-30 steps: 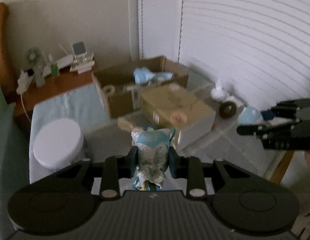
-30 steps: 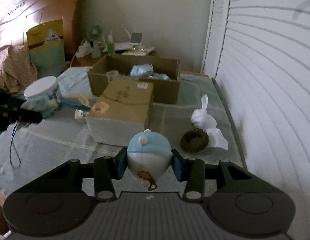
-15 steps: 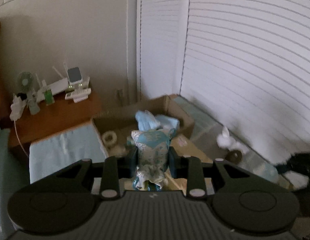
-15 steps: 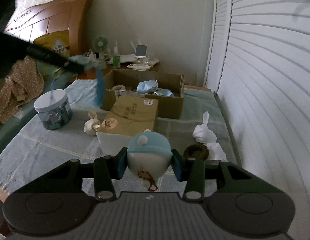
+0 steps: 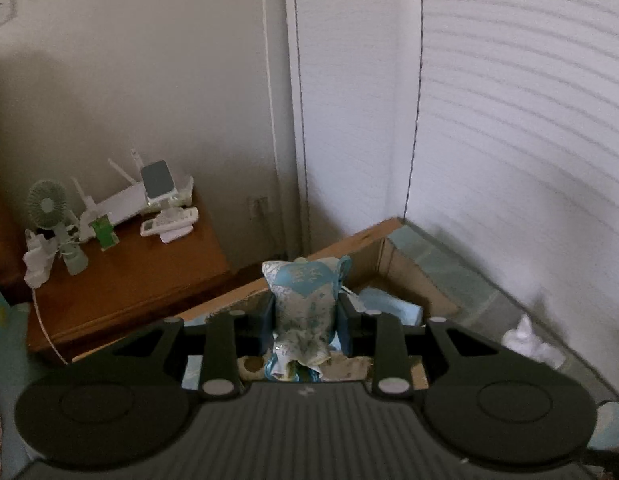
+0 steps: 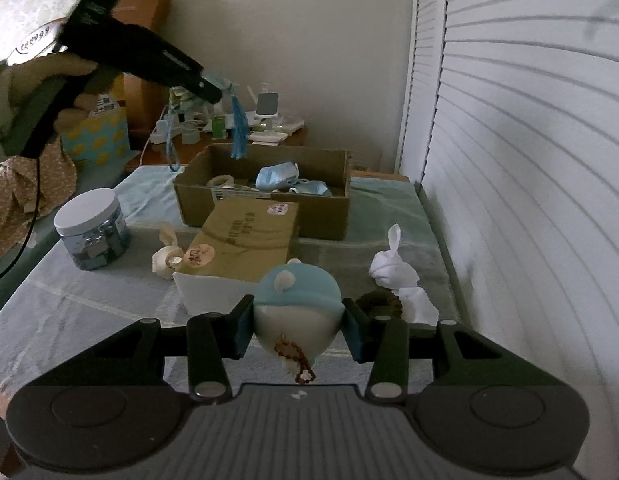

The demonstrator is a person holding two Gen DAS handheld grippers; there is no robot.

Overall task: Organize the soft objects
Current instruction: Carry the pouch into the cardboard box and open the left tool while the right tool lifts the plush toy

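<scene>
Blue brocade sachet upright; round blue-capped plush gripped.

Plain beige wall at back, white louvred shutters along right side, daylight coming thru slats. Wooden nightstand in corner w/ small green fan & white router on top. Carved wooden headboard at left. Bed covered w/ pale blue-green checked sheet.
</scene>
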